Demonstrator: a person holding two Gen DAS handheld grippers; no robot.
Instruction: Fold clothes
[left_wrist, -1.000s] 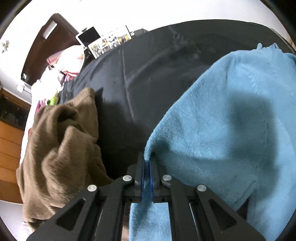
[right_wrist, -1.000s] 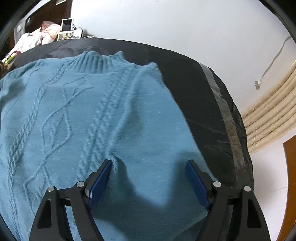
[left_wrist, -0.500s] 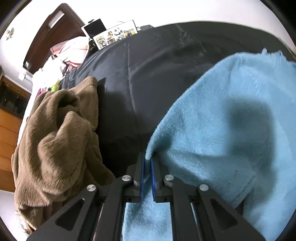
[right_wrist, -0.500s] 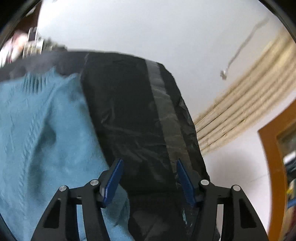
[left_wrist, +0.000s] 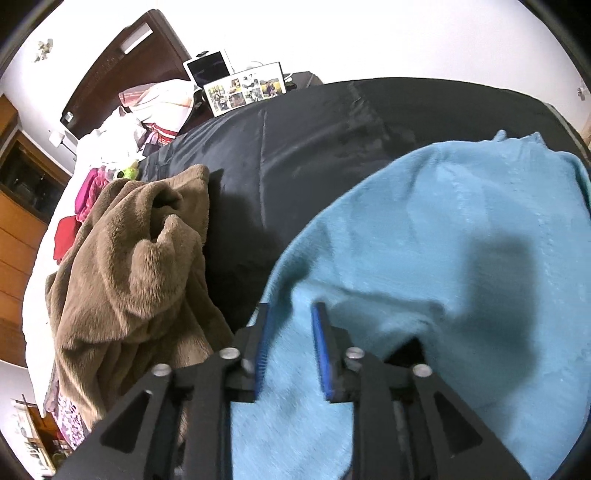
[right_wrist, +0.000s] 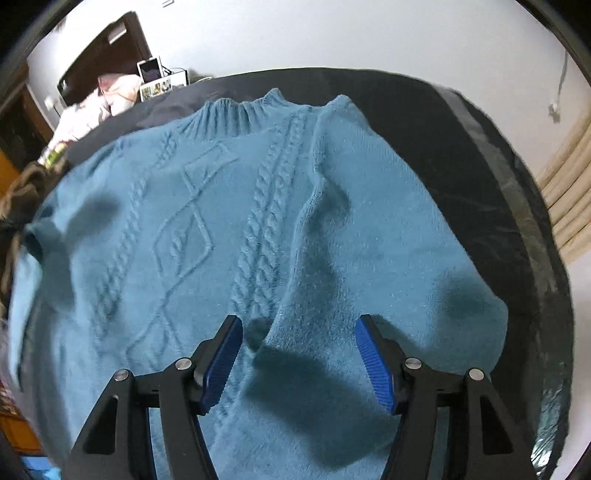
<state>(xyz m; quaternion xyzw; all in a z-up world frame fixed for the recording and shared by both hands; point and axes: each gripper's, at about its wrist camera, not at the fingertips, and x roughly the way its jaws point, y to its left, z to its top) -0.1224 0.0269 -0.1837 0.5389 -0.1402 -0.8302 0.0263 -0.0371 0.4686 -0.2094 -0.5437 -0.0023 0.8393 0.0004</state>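
Observation:
A light blue cable-knit sweater (left_wrist: 443, 240) lies spread on a black cover (left_wrist: 314, 129). In the right wrist view the sweater (right_wrist: 184, 221) shows its ribbed collar at the far end, and one sleeve is folded in over its right side. My left gripper (left_wrist: 291, 308) hovers over the sweater's left edge. Its jaws are opening, and the cloth below them is not pinched. My right gripper (right_wrist: 298, 319) hangs above the folded sleeve. Its jaws are wide and opening slightly, and nothing is pressed between the pads.
A crumpled brown fleece garment (left_wrist: 129, 266) lies left of the sweater. Behind it are a heap of mixed clothes (left_wrist: 122, 147), a tablet (left_wrist: 208, 70), a photo frame (left_wrist: 245, 90) and a dark headboard (left_wrist: 122, 62). The black cover's taped right edge (right_wrist: 517, 192) drops off toward beige cords (right_wrist: 569, 184).
My left gripper let go of the sweater's edge, opened and lifted a little. The right wrist view swung out over the black cover and came back above the sweater, jaws somewhat narrower than at first.

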